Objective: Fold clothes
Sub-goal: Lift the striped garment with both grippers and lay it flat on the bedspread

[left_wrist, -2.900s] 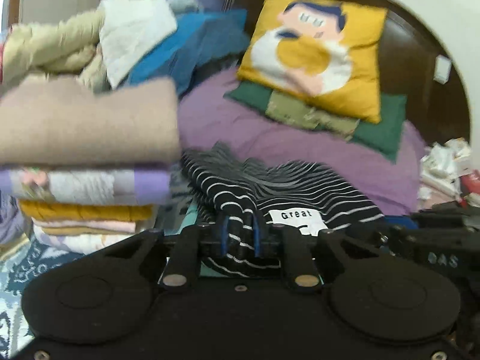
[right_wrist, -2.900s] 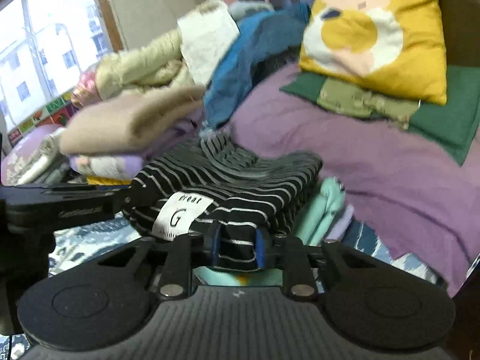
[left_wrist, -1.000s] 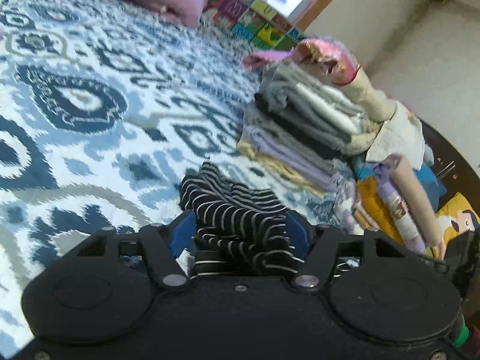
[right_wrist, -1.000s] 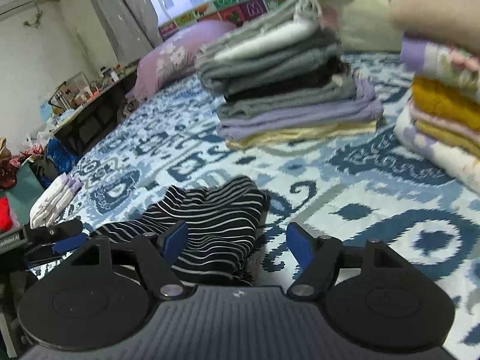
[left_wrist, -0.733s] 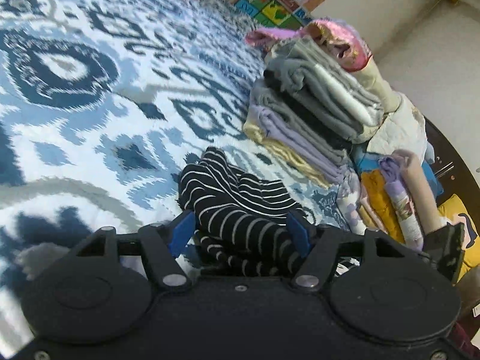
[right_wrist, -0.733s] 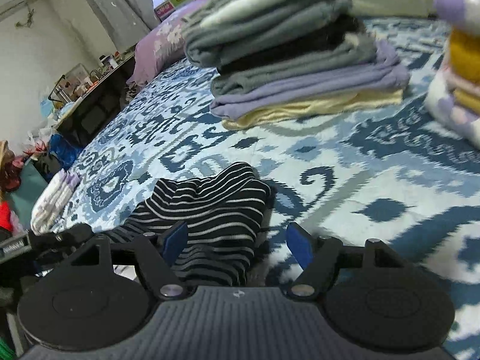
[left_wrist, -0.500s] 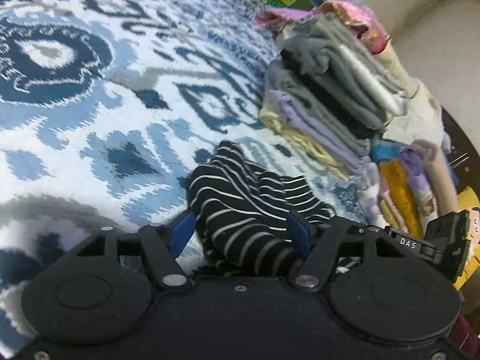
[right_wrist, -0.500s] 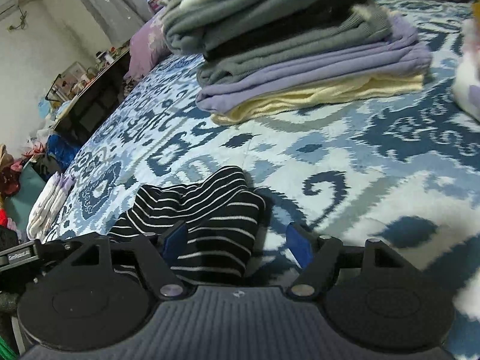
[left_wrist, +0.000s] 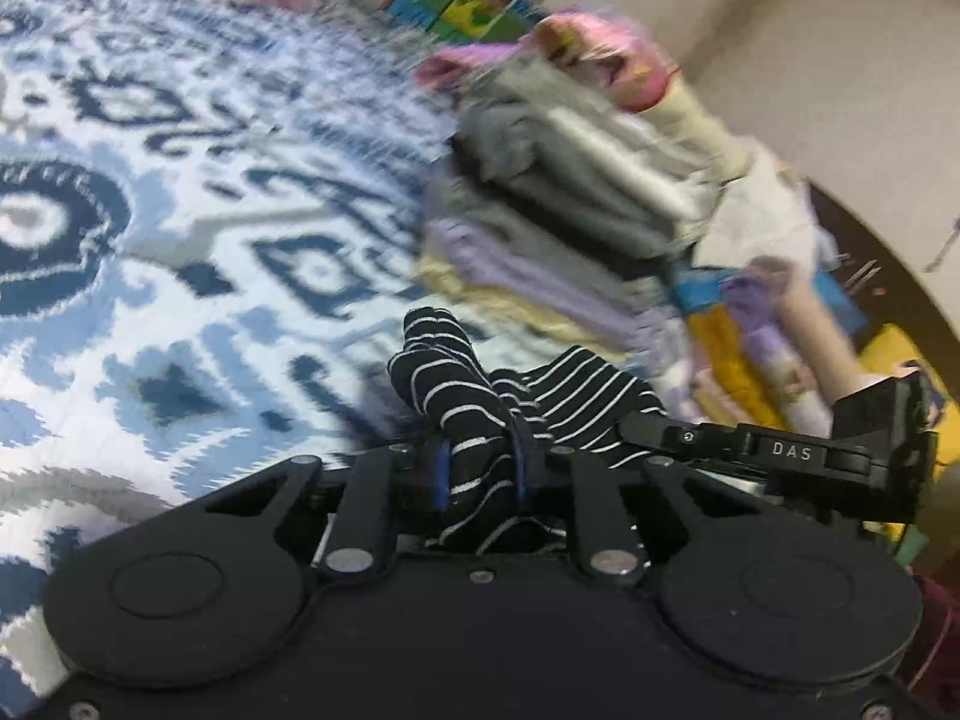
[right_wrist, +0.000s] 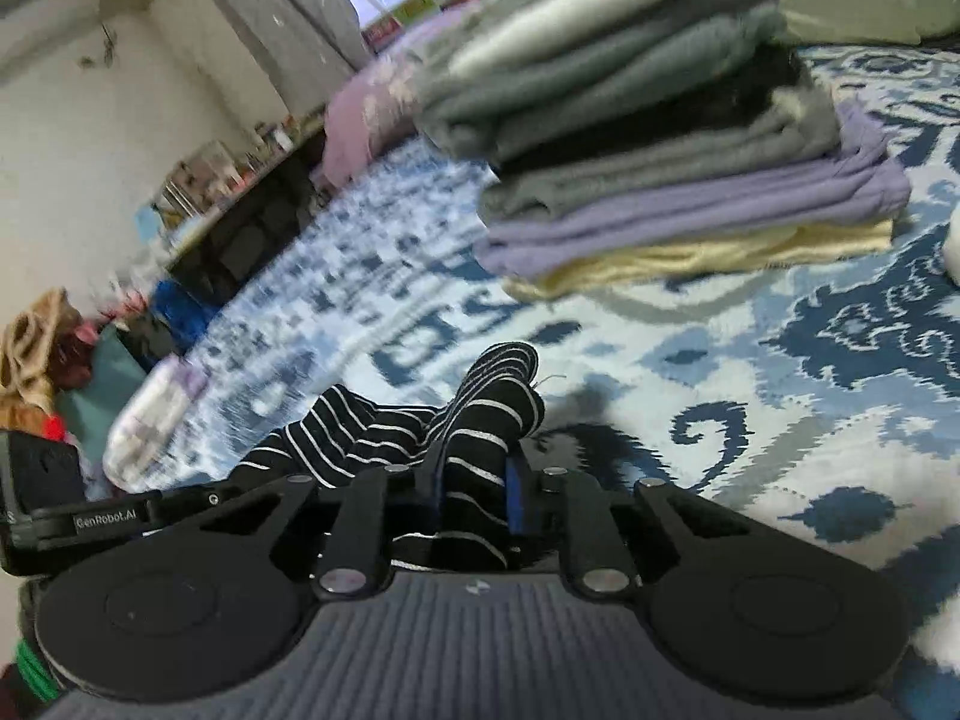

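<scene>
Both grippers on the black-and-white striped garment (left_wrist: 474, 414), which lies bunched on the blue-and-white patterned bedspread (left_wrist: 180, 276). Half a second earlier each pair of blue-padded fingers stood spread around the cloth; now the left gripper (left_wrist: 480, 471) is closing, its jaws pinching a fold of the striped fabric, and the right gripper (right_wrist: 474, 483) is likewise closing on another fold of the same garment (right_wrist: 480, 420). The fabric between each pair now rises in a narrow ridge rather than a loose mound. Beyond, 1 stack of folded grey, lilac and yellow clothes (right_wrist: 660, 168) rests on the bedspread, near the garment but apart from it.
</scene>
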`<state>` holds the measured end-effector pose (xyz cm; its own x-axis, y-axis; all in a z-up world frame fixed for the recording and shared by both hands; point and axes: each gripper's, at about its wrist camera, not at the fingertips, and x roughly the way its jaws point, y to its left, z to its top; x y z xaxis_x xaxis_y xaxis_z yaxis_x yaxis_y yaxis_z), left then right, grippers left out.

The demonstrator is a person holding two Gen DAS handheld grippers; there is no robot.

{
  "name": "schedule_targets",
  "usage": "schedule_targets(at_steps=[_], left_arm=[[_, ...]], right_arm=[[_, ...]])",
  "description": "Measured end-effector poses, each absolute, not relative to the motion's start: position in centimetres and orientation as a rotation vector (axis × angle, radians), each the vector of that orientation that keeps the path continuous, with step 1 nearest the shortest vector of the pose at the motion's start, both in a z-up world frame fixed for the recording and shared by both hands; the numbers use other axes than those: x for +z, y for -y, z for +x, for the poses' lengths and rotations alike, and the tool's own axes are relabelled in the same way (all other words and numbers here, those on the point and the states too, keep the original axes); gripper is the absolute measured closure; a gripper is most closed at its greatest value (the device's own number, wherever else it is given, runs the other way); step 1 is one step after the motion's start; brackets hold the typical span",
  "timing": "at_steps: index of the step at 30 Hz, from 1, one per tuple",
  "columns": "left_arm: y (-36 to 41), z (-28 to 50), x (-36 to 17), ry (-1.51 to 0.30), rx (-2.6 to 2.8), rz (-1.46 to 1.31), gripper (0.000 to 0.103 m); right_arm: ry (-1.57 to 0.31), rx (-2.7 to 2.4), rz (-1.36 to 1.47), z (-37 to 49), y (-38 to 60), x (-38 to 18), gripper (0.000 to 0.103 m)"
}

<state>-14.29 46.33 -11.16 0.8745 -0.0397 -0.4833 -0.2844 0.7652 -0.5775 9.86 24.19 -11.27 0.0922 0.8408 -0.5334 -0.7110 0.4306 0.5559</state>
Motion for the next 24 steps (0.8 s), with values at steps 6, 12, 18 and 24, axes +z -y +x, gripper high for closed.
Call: schedule_targets(at_steps=[6, 12, 18, 24], left_arm=[[-43.7, -17.8, -8.8, -0.454, 0.091, -0.715, 0.087], [-40.5, -22.4, -7.7, -0.407, 0.033, -0.762, 0.087], [-36.8, -26.0, -7.5, -0.443, -0.001, -0.733, 0.087], [-33.4, -28.2, -7.0, -0.491, -0.045, -0.655, 0.087]], right_arm=[[-0.889, 1.238, 0.253, 7.1, -20.6, -7.3, 0.084], [-0.906, 1.295, 0.322, 3.1, -16.4, -5.2, 0.084], [-0.937, 1.322, 0.298, -0.9, -13.3, -4.8, 0.084], [-0.973, 1.346, 0.25, -4.3, -10.6, -4.8, 0.083]])
